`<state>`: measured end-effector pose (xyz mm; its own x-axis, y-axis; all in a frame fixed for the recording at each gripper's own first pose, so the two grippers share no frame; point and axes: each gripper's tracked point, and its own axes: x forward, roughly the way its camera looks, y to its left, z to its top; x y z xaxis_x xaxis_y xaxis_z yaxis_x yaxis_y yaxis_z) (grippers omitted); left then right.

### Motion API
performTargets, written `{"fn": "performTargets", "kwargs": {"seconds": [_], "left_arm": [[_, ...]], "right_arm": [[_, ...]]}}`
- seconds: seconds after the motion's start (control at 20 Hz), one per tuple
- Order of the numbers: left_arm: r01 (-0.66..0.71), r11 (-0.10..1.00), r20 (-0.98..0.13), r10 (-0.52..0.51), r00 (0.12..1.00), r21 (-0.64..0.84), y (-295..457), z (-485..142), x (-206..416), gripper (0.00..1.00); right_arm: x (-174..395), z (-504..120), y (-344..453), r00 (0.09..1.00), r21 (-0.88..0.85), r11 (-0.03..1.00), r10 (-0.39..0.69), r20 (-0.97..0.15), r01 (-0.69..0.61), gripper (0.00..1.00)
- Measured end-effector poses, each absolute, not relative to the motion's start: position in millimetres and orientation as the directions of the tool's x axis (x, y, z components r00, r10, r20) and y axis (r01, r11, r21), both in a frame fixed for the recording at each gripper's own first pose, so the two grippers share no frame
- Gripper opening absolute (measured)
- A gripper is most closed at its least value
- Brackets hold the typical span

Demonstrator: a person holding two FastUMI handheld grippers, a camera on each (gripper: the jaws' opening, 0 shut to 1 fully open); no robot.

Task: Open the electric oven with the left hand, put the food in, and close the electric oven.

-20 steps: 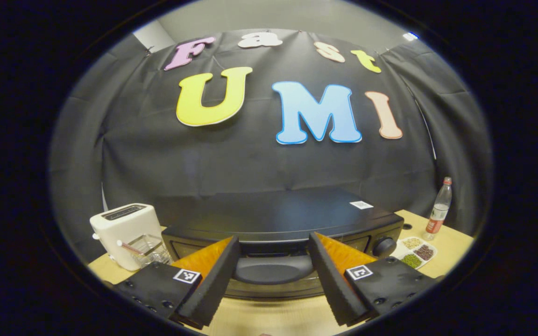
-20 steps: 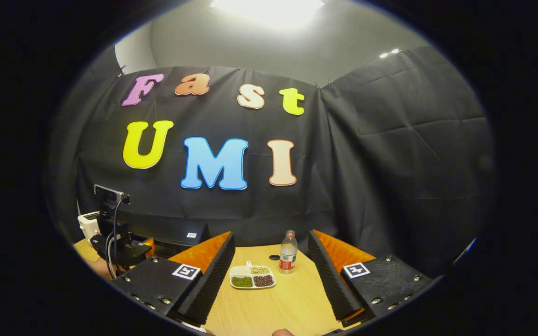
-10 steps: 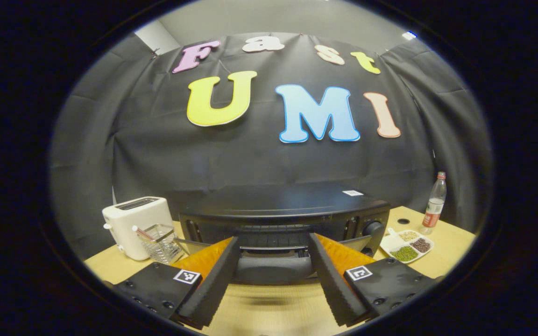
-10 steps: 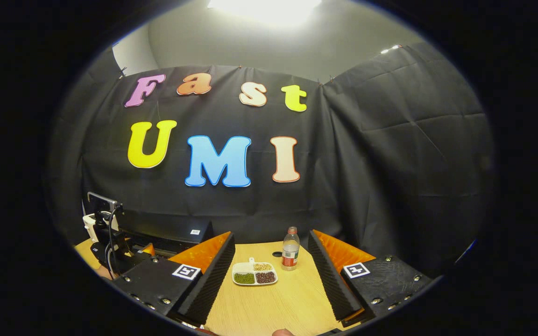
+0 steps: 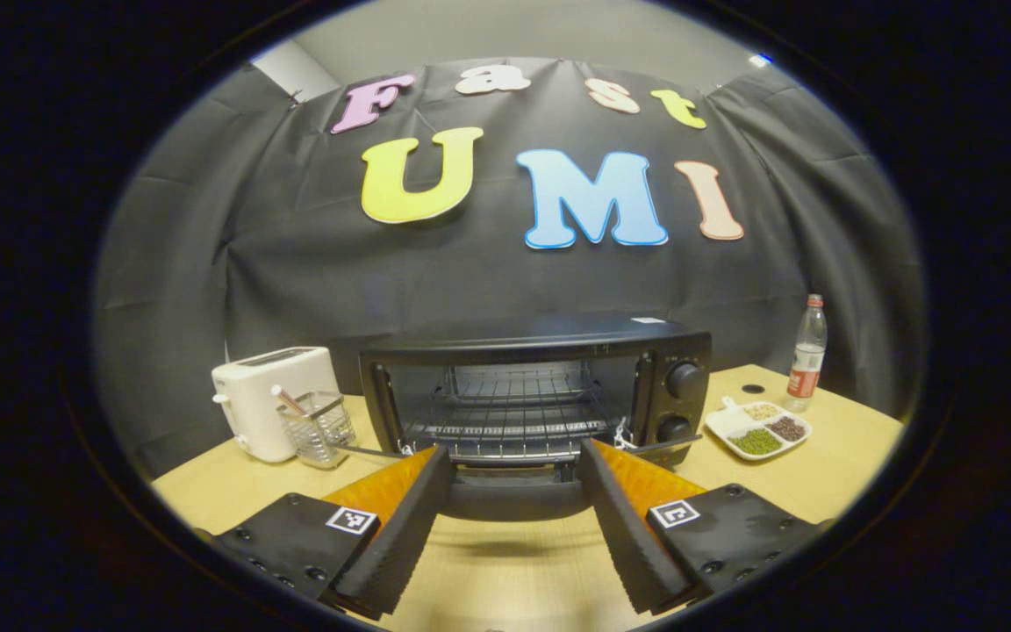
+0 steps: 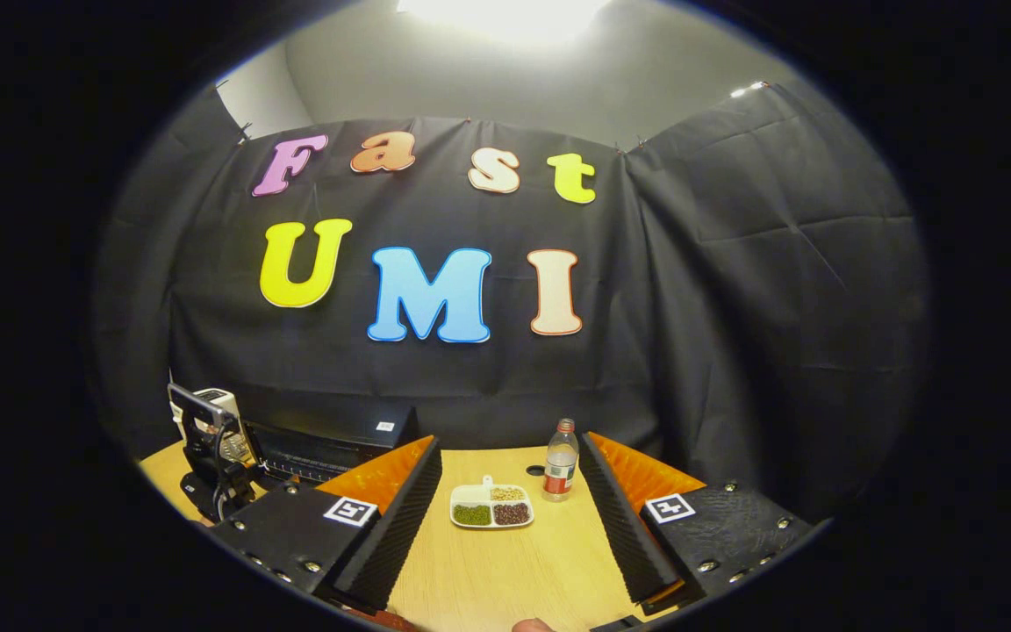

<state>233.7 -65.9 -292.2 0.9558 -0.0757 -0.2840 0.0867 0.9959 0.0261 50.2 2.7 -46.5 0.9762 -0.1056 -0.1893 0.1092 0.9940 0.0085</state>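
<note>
The black electric oven (image 5: pixel 541 347) stands with its door swung down, and the wire rack (image 5: pixel 514 412) inside is bare. The door handle (image 5: pixel 514 502) lies across the gap between the fingers of my left gripper (image 5: pixel 514 449), whose jaws stand wide apart and do not squeeze it. The food, a white divided plate (image 5: pixel 758 432) of beans, sits on the table to the right of the oven. In the right gripper view the plate (image 6: pixel 491 507) lies ahead of my right gripper (image 6: pixel 508 441), which hovers open over the table and holds nothing. The oven (image 6: pixel 339 434) is at the left there.
A white toaster (image 5: pixel 268 408) and a clear holder (image 5: pixel 317 428) stand left of the oven. A plastic bottle (image 5: pixel 806 347) stands behind the plate, near the cloth wall. The wooden table (image 6: pixel 505 570) has bare room in front of the plate.
The oven door has swung from shut to fully down as my left gripper drew back and lower with the handle. My right gripper has drifted slightly and stays open.
</note>
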Motion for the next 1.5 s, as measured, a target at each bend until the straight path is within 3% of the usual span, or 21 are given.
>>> {"fn": "performTargets", "kwargs": {"seconds": [0.7, 0.8, 0.85, 1.0, 1.05, 1.1, 1.15, 1.5], "left_arm": [[0.118, 0.993, -0.454, -0.097, 0.886, 0.017, -62, -362, 173, 1.00], [0.113, 0.993, -0.426, -0.089, 0.900, 0.030, -59, -342, 163, 0.96], [0.106, 0.994, -0.415, -0.080, 0.906, 0.040, -56, -329, 156, 1.00], [0.077, 0.996, -0.330, -0.056, 0.942, 0.050, -49, -269, 134, 1.00], [0.059, 0.997, -0.292, -0.039, 0.956, 0.058, -44, -247, 124, 0.92], [0.044, 0.997, -0.263, -0.026, 0.964, 0.060, -39, -225, 114, 0.92], [0.033, 0.998, -0.241, -0.019, 0.970, 0.057, -38, -208, 105, 1.00], [-0.056, 0.998, -0.155, 0.060, 0.986, 0.033, -19, -122, 45, 1.00]], "right_arm": [[49, -66, 32, 0.959, 0.058, 0.998, 0.016, -0.284, 0.001, 0.95], [49, -69, 41, 0.956, 0.079, 0.996, 0.065, -0.286, -0.044, 0.95], [47, -75, 43, 0.952, 0.089, 0.994, 0.088, -0.294, -0.064, 0.95], [42, -93, 55, 0.921, 0.141, 0.981, 0.177, -0.346, -0.135, 0.95], [37, -102, 62, 0.906, 0.156, 0.974, 0.210, -0.368, -0.162, 0.95], [33, -107, 66, 0.894, 0.169, 0.967, 0.240, -0.378, -0.188, 0.96], [29, -112, 70, 0.882, 0.178, 0.960, 0.270, -0.386, -0.216, 0.95], [-5, -169, 89, 0.773, 0.215, 0.917, 0.399, -0.493, -0.335, 0.96]]}}
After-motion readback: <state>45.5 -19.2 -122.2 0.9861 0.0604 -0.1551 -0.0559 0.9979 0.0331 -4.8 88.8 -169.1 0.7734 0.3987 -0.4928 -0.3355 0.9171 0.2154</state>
